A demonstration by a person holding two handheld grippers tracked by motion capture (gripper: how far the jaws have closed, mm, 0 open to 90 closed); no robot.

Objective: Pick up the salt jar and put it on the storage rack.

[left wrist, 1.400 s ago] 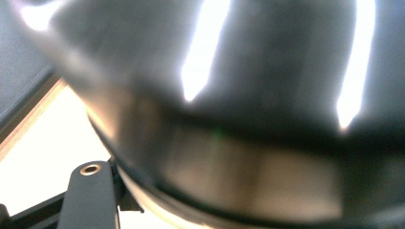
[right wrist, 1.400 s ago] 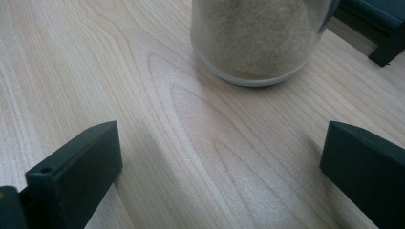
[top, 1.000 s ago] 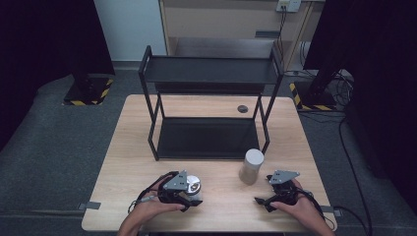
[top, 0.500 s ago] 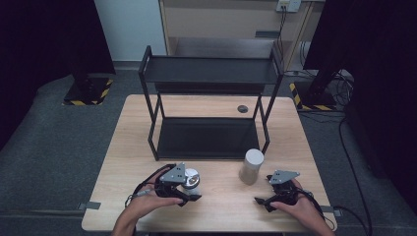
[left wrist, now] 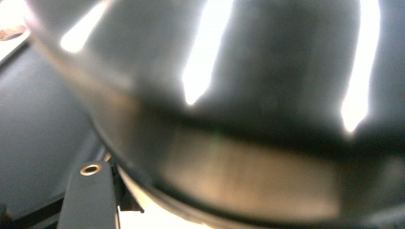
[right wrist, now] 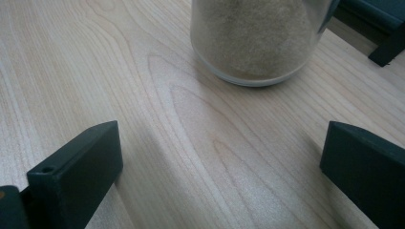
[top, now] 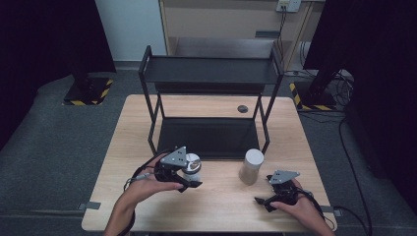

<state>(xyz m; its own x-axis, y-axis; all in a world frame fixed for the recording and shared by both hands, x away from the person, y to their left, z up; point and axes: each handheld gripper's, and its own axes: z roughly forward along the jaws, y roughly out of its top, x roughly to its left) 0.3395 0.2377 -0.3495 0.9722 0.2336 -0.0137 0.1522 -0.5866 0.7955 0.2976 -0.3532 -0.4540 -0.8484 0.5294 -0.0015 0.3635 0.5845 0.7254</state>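
— Where's your left gripper (top: pixel 189 172)?

— Lower left of centre in the high view, clamped on a shiny metal cup (top: pixel 192 163) that you hold above the table (top: pixel 133 128). In the left gripper view the cup (left wrist: pixel 248 95) looms close and blurred.

— And your right gripper (top: pixel 269 192)?

— Lower right, jaws wide with nothing between them. The jar (top: pixel 251 166) of sandy grains stands just beyond it, in front of the black shelf rack (top: pixel 209 71).

Left tool (top: pixel 189 174) raised, jaws clamped; right tool (top: pixel 268 196) low, jaws spread wide.
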